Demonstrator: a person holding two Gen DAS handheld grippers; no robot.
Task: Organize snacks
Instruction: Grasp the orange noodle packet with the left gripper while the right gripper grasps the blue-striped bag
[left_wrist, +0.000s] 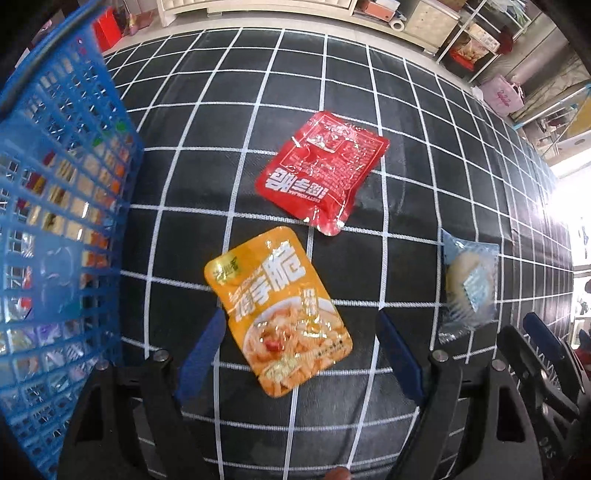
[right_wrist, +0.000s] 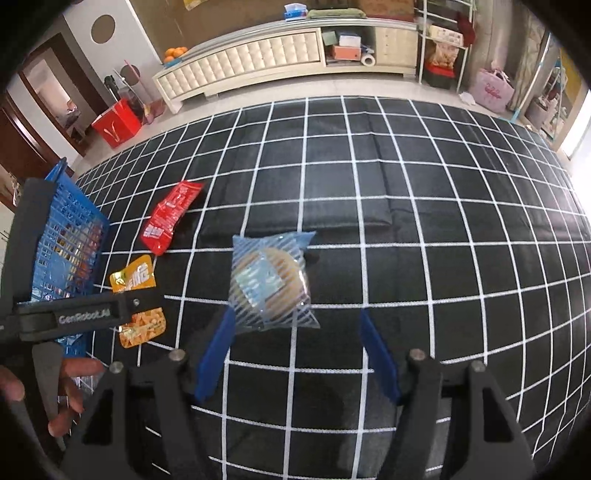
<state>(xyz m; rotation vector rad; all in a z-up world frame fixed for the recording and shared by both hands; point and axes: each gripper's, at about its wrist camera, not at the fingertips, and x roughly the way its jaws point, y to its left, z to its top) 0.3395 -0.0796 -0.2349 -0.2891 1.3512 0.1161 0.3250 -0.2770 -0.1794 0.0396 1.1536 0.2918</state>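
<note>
In the left wrist view the left gripper (left_wrist: 301, 354) hangs with jaws apart around the near end of the orange packet (left_wrist: 277, 310), the blue basket (left_wrist: 62, 229) to its left — closing off-centre could flick the flat pouch away. In the right wrist view the right gripper (right_wrist: 293, 354) stands apart, empty, just short of the clear striped packet (right_wrist: 271, 284) — slippery film may squirt out.

Bright daylight glare blown out at right edge; strong fisheye bending, dark vignetted corners; blue basket (left_wrist: 62, 206) motion-blurred
</note>
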